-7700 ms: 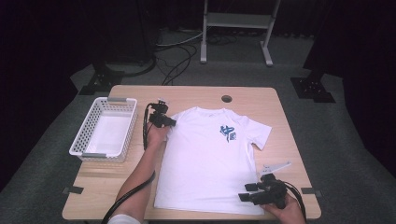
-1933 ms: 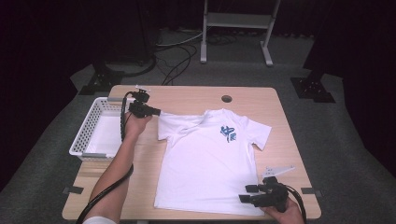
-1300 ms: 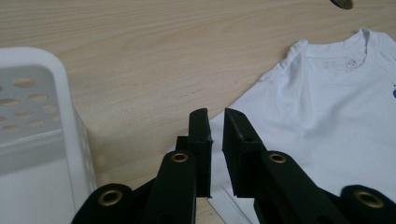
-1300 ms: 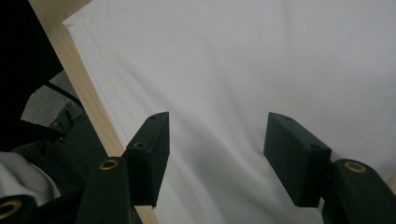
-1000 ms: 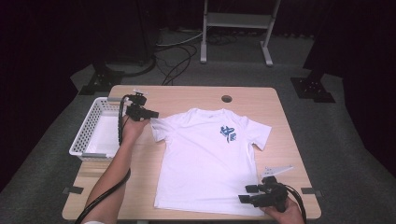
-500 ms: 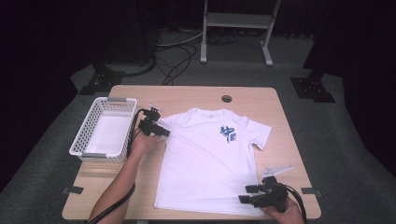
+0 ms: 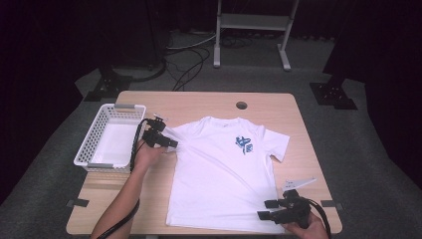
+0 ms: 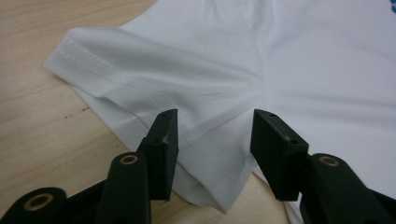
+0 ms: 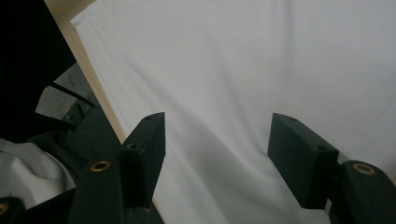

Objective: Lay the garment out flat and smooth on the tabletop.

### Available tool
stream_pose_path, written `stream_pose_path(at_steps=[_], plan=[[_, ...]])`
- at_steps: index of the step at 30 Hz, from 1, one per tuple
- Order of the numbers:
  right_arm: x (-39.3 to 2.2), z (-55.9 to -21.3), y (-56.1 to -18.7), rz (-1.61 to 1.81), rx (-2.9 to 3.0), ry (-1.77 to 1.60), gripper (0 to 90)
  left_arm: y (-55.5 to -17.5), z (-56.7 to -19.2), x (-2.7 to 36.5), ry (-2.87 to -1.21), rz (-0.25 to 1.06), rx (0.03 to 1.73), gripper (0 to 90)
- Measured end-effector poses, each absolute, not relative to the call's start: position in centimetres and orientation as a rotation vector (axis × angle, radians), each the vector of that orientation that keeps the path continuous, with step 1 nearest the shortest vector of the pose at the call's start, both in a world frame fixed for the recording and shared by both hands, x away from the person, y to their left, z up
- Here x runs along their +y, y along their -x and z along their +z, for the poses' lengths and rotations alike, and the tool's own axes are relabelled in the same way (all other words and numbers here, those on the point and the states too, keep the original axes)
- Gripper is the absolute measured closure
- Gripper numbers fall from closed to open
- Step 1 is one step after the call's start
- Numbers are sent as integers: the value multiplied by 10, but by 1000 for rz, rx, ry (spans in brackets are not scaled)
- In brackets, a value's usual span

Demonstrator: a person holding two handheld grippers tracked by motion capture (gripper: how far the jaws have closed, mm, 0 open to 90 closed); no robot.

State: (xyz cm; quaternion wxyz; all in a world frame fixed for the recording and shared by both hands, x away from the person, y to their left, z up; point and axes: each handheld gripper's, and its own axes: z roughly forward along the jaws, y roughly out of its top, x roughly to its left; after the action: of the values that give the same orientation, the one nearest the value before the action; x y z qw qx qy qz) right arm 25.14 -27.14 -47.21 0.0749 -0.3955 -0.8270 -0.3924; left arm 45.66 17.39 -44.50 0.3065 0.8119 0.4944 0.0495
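A light wooden table [image 7: 199, 102] stands on grey carpet in a dark room, with a metal stand's legs behind it. At the table's left edge sits a white plastic basket [image 7: 87, 152]; nothing can be made out inside it. A white T-shirt [image 7: 219, 174] lies spread flat across the middle of the table, chest up, with a small blue print [image 7: 244, 144] too small to read.

The left gripper [image 8: 212, 135] sits at the shirt's left sleeve [image 8: 140, 88], whose hemmed corner lies between its jaws; they have just been opening and stand apart, not pressing the cloth. The right gripper [image 9: 217, 140] rests at the shirt's bottom hem near the table's front edge, jaws spread over the fabric and holding nothing.
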Motion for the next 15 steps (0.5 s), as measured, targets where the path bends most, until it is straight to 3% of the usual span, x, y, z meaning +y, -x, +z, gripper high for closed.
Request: stream_pose_path(at_steps=[5,8,9,15], plan=[[-268,-456,-281,-1243,-2513,1250,356,-452,-446,162,-2125,126,1233,422],[-269,-448,-315,-1290,-2516,1361,345,-451,-449,155,-2121,119,1213,394],[-272,-447,-343,-1286,-2494,1470,338,-450,-451,151,-2116,112,1204,381],[-285,-451,-403,-1294,-2351,1725,338,-451,-456,149,-2106,106,1221,334]])
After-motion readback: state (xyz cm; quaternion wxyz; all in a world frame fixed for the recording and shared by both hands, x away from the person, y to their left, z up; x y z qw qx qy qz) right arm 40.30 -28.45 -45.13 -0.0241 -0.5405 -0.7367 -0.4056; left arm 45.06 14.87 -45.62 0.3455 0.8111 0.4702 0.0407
